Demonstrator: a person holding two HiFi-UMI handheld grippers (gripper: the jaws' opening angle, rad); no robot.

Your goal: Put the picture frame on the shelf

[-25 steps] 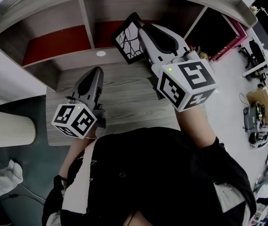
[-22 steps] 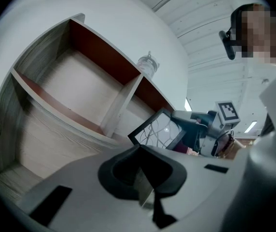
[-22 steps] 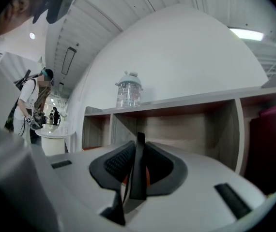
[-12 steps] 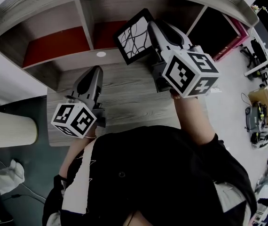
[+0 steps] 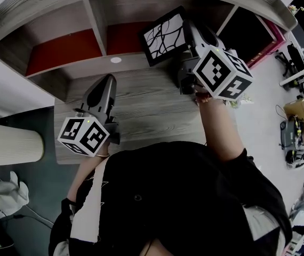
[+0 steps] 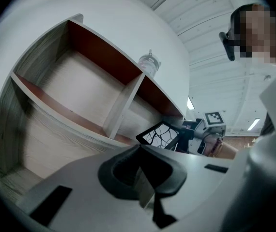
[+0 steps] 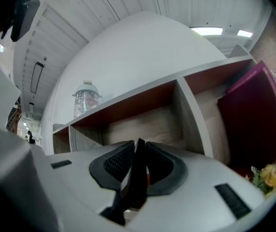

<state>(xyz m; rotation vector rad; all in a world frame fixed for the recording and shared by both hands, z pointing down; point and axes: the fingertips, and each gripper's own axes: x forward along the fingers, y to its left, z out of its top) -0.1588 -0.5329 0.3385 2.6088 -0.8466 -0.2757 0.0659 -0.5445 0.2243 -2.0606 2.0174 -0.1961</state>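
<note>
Head view: my right tongs point(image 5: 190, 32) grip the picture frame point(image 5: 164, 36) by its right edge, tilted at the mouth of the middle bay of the shelf point(image 5: 97, 25), just past the table's point(image 5: 146, 111) far edge; my left tongs point(image 5: 108, 81) hang closed and empty, well apart.

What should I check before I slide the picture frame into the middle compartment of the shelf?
1. Grip: the right gripper has its jaws shut on the picture frame at its edge: ok.
2. The middle compartment of the shelf: nothing seen inside: ok.
3. Frame square to the shelf: it hangs tilted: not ok.
4. Way past the left gripper: it sits low over the table, apart from the frame: ok.
5. Stand on the frame's back: hidden: cannot tell.
</note>
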